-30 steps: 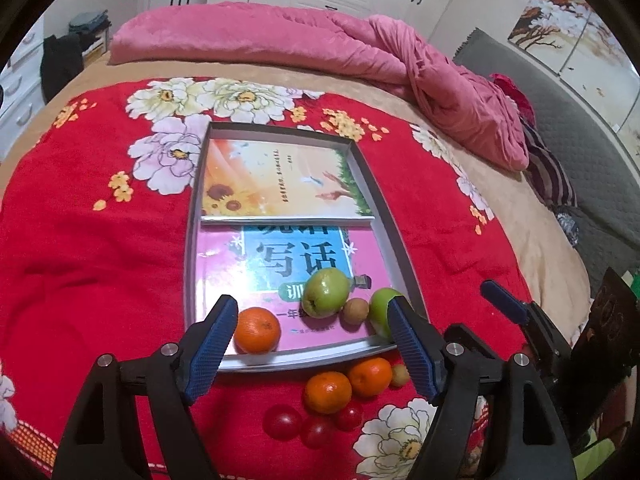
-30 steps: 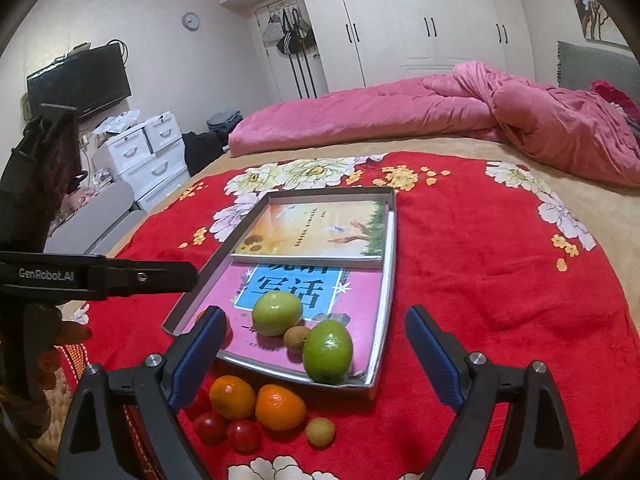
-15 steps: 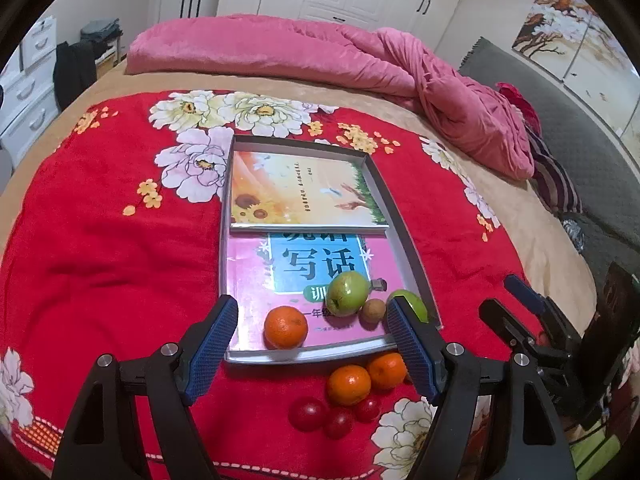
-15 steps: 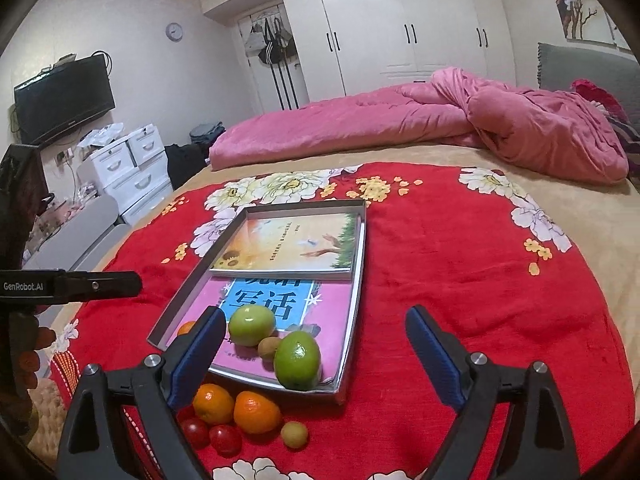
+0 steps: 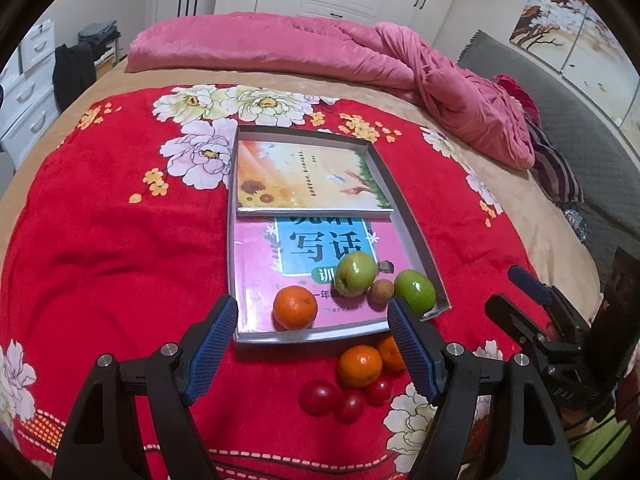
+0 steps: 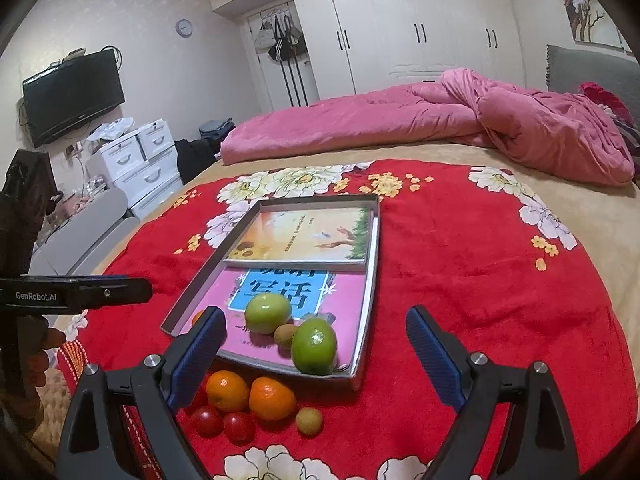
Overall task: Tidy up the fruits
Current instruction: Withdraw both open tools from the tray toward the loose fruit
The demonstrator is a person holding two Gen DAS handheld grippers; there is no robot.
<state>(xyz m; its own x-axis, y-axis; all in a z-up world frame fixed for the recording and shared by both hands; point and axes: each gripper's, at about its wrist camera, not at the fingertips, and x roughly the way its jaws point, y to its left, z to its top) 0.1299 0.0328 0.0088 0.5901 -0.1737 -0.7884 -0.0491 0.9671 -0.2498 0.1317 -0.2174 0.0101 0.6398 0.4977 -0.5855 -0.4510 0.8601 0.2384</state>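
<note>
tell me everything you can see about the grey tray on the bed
The grey tray is a shallow rectangular box with low upright walls, matte and card-like, lying flat on the red floral blanket. Two books fill its floor: a sunflower-cover book at the far end, overlapping a pink book. On the pink book near the front wall sit an orange, two green fruits and a small brown fruit between them. More fruit lies on the blanket just outside the front wall.

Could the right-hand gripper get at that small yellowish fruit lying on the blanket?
Probably yes: the small yellowish fruit lies loose on the blanket just ahead of the open right gripper, beside an orange, with nothing covering it.
</note>
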